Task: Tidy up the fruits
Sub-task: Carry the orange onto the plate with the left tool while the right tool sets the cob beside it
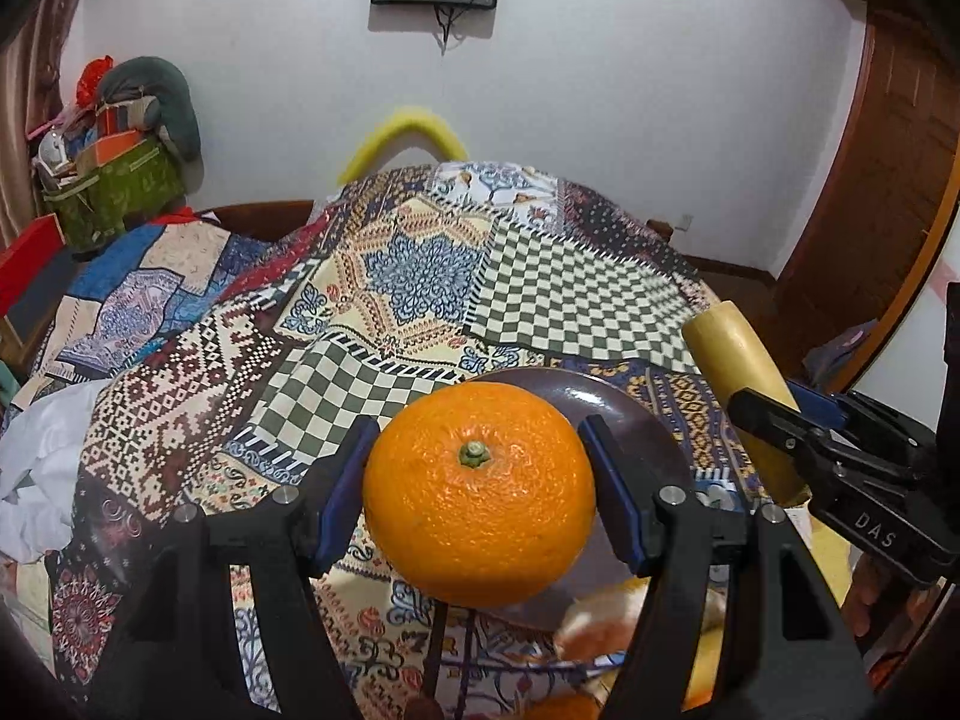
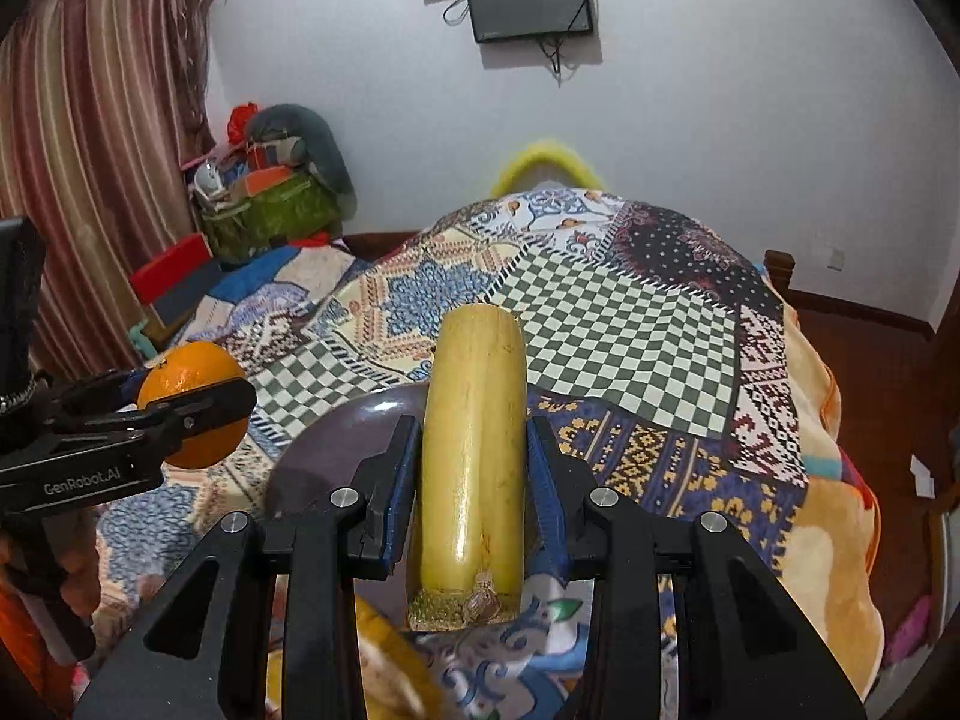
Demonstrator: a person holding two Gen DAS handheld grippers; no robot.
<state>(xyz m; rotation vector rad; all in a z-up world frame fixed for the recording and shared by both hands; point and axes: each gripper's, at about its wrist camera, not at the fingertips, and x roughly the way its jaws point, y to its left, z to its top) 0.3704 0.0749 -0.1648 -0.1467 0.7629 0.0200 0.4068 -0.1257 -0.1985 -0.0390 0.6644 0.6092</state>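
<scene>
Orange [image 1: 479,495] sits clamped between left fingers [image 1: 347,480]; right fingers [image 2: 401,480] clamp yellow banana piece [image 2: 474,468].

brightness: even, fairly bright indoor light in both views; white wall [image 1: 600,120] lit flat.
glare: soft highlights on the orange [image 1: 480,498], the dark plate [image 1: 594,402] rim and the yellow fruit piece [image 2: 474,450].
shadows: soft, under the wall screen [image 2: 528,0].
blur: bottom edges smeared; yellow arc [image 1: 402,132] behind the bed fuzzy.
distortion: strong fisheye bending, dark corners.
</scene>
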